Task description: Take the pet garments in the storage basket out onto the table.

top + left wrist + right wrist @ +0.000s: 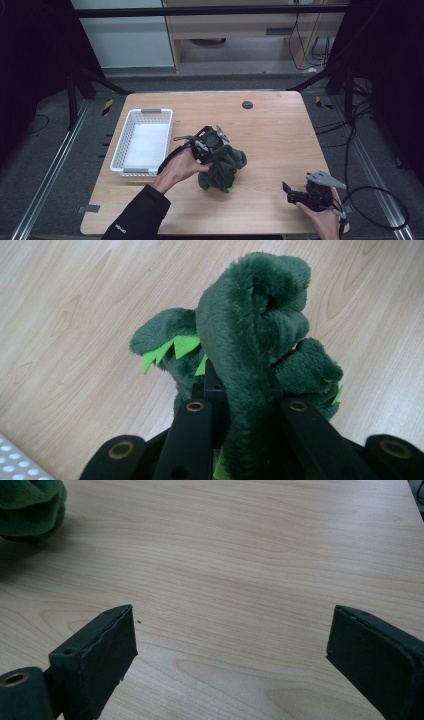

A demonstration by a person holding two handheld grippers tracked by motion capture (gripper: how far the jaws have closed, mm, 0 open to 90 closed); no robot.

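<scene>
1. Near the middle of the table (pixel 280 125), the left gripper (pixel 216 150) pinches a fold of the dark green plush toy (pixel 223 167); in the left gripper view the jaws close on a thick ridge of fur, with the rest of the toy bunched beyond them.
2. The hold is on loose pile rather than on the toy's body. If the toy is lifted quickly, the fold could slide out and the toy drop back onto the wood.
3. The light green felt spikes (pixel 172 349) sit just beside the pinched ridge. A regrip there might catch only thin felt, which would hold worse.
4. The white basket (pixel 141 142) stands to the left, near the left hand. If that is where the toy is headed, a dangling limb could catch the rim and tip or shove the basket.
5. The right gripper (pixel 295 192) rests near the front right edge, jaws spread wide over bare wood, well apart from the toy. It offers no support if the pinch fails.
6. Whether the toy touches the table or hangs just above it is hard to judge; it seems to rest there.
</scene>
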